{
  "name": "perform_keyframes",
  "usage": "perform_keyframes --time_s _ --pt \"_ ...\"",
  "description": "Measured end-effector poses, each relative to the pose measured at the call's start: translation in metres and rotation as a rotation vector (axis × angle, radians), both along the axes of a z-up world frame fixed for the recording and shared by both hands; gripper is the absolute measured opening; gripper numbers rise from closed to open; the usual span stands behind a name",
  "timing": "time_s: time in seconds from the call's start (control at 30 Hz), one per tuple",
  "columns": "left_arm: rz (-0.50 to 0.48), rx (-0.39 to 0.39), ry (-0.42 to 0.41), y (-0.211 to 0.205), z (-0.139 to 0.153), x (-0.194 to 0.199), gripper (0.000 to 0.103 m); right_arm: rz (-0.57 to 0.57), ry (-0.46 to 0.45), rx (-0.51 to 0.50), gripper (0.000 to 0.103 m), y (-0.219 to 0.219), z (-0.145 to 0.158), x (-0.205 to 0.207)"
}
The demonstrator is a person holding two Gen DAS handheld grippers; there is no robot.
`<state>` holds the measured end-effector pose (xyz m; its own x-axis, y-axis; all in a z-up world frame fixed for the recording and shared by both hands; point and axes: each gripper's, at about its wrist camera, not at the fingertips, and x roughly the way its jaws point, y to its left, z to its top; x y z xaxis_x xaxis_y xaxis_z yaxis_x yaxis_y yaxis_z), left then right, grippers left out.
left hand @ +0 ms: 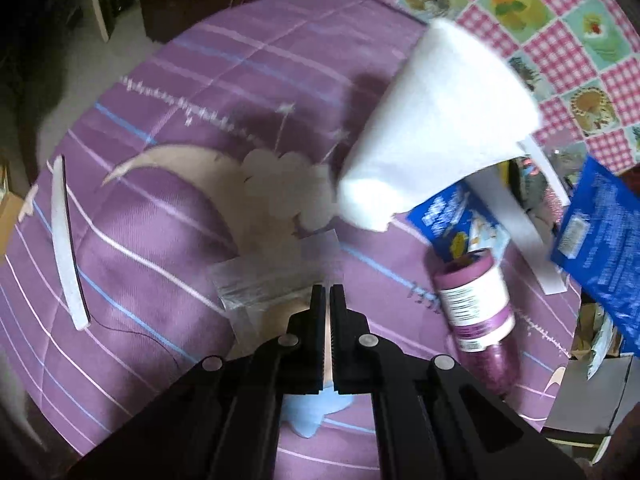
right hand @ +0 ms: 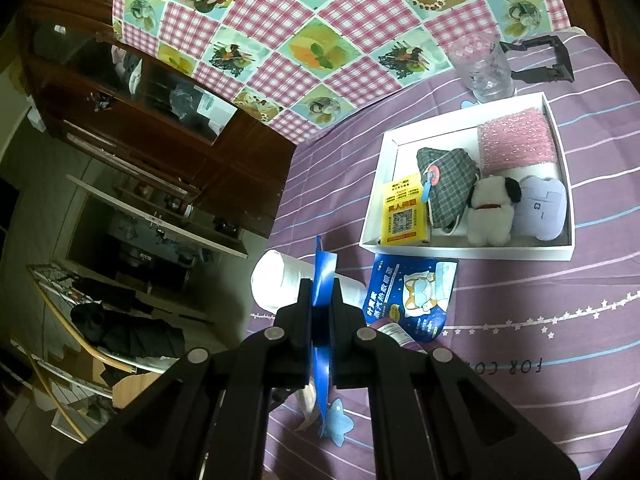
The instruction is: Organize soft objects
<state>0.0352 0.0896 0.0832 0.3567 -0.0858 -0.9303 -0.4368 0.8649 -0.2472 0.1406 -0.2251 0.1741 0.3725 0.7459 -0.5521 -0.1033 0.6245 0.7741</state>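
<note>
My left gripper [left hand: 328, 291] points down at the purple quilt [left hand: 160, 220], jaws shut on the edge of a clear plastic bag [left hand: 272, 276]; a pale sheet shows between the fingers. A white soft roll [left hand: 432, 120] lies beyond it. My right gripper [right hand: 322, 285] is shut on a blue packet [right hand: 325, 276] held on edge, also seen as the blue packet [left hand: 600, 232]. Ahead stands a white box [right hand: 374, 200] holding a plaid pouch [right hand: 448, 184], a plush dog [right hand: 490, 212], a lavender soft item [right hand: 540, 212] and a pink sparkly pad [right hand: 518, 144].
A second blue packet [right hand: 412, 296] and a purple bottle [left hand: 472, 304] lie by the box. A white strip [left hand: 68, 240] rests at the quilt's left. A clear jar [right hand: 484, 68] and a black stand [right hand: 540, 60] sit behind the box. The white roll [right hand: 280, 280] is near the bed's edge.
</note>
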Motion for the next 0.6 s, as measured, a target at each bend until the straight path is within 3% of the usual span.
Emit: perform_keyframes --time_s 0.27,0.6 --pt "-0.096 0.067 -0.079 -0.049 0.034 0.021 0.0 -0.028 0.012 0.017 0.007 -0.014 -0.006 0.003" --pt "-0.238 0.122 -0.128 -0.11 0.055 0.059 0.001 -0.111 0.031 0.03 0.007 -0.045 -0.017 0.006"
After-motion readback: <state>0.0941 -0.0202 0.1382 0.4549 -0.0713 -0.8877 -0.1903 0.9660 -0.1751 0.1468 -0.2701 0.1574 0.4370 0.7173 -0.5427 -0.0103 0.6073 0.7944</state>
